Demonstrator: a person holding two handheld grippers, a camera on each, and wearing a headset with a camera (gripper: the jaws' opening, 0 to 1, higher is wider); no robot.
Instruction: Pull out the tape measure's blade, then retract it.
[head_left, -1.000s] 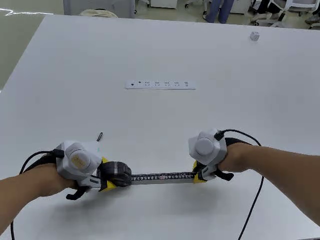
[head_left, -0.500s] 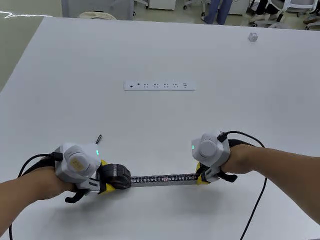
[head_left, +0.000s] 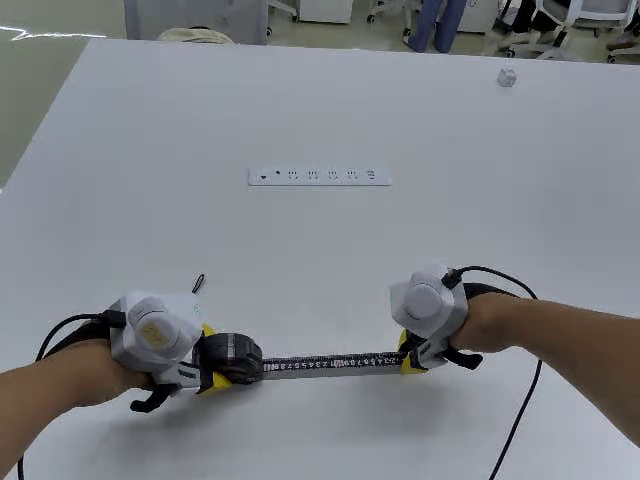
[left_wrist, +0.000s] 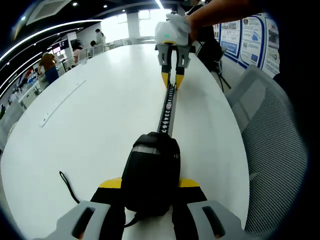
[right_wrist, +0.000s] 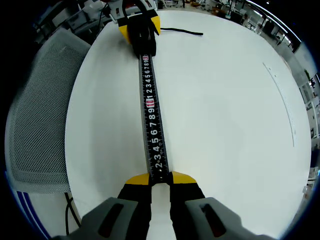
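Tape measure blade (right_wrist: 151, 110) stretched partway out between the two tongs, low over the white tabletop (head_left: 320, 260).

The left tongs (left_wrist: 150, 182) are clamped on the black tape measure case (left_wrist: 151, 170), which sits at or just above the tabletop. The right tongs (right_wrist: 160, 179) pinch the blade's free end, well apart from the case. A clean pull likely means holding the case fixed and drawing the right tongs straight along the blade's line without twist. For retraction, the tip should be guided back slowly rather than let snap.
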